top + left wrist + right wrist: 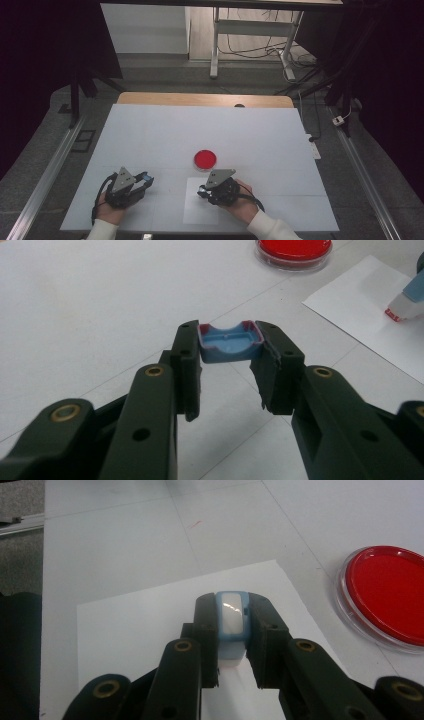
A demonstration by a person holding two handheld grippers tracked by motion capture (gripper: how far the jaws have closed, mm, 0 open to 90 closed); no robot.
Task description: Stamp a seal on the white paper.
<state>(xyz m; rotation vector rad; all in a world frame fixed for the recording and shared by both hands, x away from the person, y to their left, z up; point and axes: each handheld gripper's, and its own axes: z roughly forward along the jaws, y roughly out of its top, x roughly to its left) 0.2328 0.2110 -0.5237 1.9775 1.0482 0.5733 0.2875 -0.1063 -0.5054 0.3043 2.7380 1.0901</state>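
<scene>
My black jaws are rising closest in the left gripper view, where my left gripper is pinching a small blue cap between its tips, the hollow side with its reddish rim facing up. In the right gripper view my right gripper is clamping a pale blue-and-white applicator squarely between its jaws, over the white sheet of paper. From the high view, I am holding both grippers low at the near edge of the white table, my left hand well apart from my right hand. The red dish is sitting just beyond the paper, near my right gripper, its clear rim circling the red filling.
</scene>
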